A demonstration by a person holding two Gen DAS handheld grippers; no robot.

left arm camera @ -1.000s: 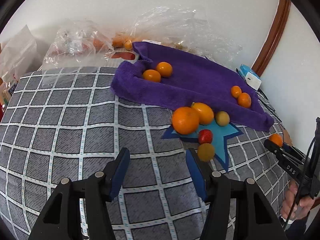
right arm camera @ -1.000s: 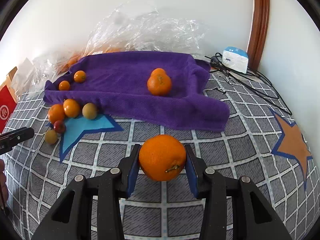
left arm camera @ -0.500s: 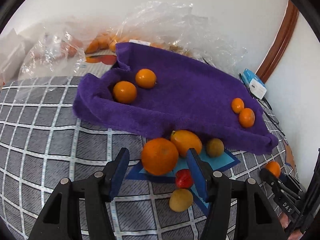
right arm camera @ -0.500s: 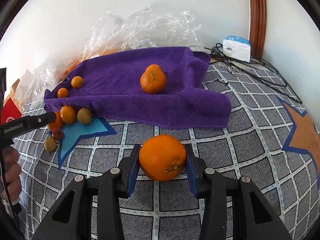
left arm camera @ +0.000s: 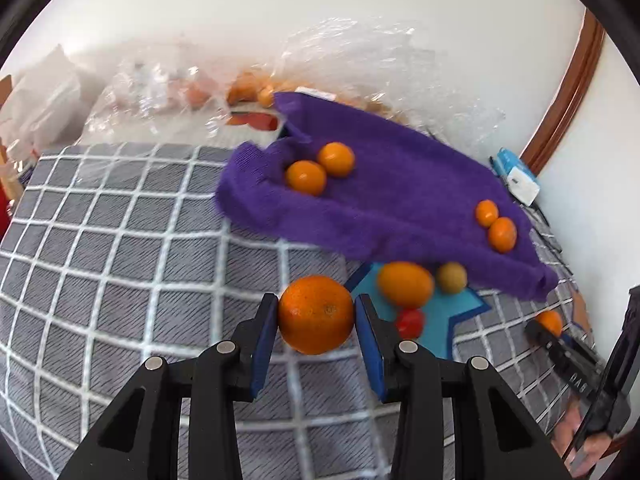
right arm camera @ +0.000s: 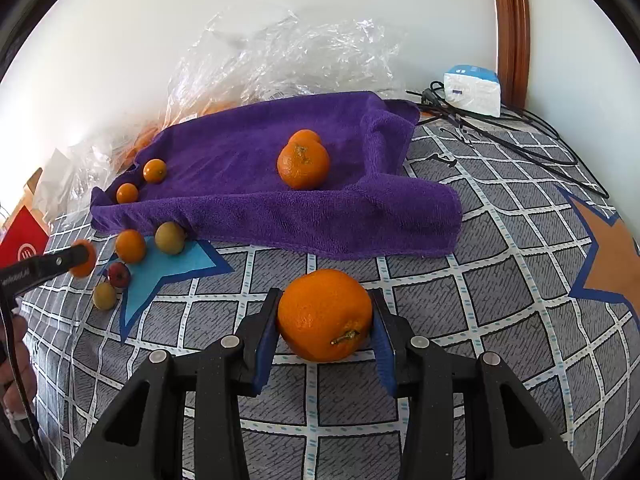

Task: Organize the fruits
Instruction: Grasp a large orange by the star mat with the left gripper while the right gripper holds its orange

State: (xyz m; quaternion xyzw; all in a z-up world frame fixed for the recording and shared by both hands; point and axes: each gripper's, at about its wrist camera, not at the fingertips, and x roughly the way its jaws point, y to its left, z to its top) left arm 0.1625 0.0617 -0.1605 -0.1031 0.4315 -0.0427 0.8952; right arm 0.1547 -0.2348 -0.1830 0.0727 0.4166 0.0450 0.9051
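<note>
My left gripper (left arm camera: 316, 316) is shut on a large orange (left arm camera: 316, 314), held just off the blue star patch (left arm camera: 448, 312). My right gripper (right arm camera: 325, 316) is shut on another large orange (right arm camera: 325, 314) above the checked cloth. A purple towel (left arm camera: 400, 200) holds two small oranges at its left (left arm camera: 306, 177) and two at its right (left arm camera: 502, 234). In the right wrist view the towel (right arm camera: 280, 200) carries two stacked oranges (right arm camera: 303, 164). By the star lie an orange (left arm camera: 405, 284), a yellow-green fruit (left arm camera: 451, 277) and a small red fruit (left arm camera: 410, 322).
Crumpled clear plastic bags (right arm camera: 288, 56) with more oranges lie behind the towel. A white and blue box (right arm camera: 473, 90) and black cables (right arm camera: 520, 136) sit at the back right. A red box (right arm camera: 24, 246) stands at the left edge. An orange star patch (right arm camera: 612, 260) is on the right.
My left gripper has closed on the large orange by the blue star and drawn it away from the other fruit. My right gripper still holds its orange and has moved slightly closer to the towel.
</note>
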